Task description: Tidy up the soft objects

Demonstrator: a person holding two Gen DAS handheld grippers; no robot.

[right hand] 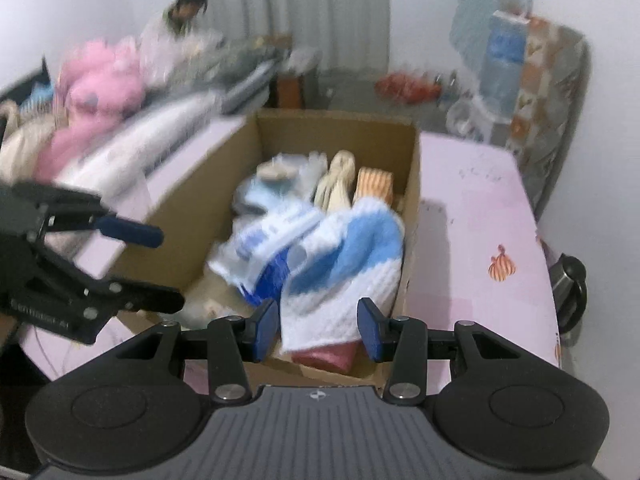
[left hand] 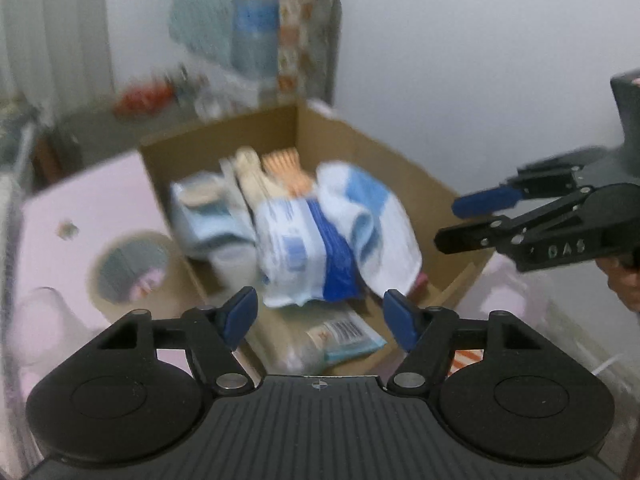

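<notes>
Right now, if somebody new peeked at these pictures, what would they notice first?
Probably the cardboard box in the middle, stuffed with soft things, with a blue and white towel flopped over the pile near its front edge. Both grippers, the left gripper and the right gripper, hover open just in front of the box, holding nothing. Off to the far left of the right view, a pink plush toy sits on a heap of bedding.

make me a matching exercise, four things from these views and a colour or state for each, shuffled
Things:
1. fluffy plush toy
2. striped folded cloth in the brown cardboard box
3. knitted two-tone towel
4. left claw

Colour or state:
A. blue and white
B. open, holding nothing
C. pink
D. orange and white

Pairs: 1-C, 2-D, 3-A, 4-B
</notes>
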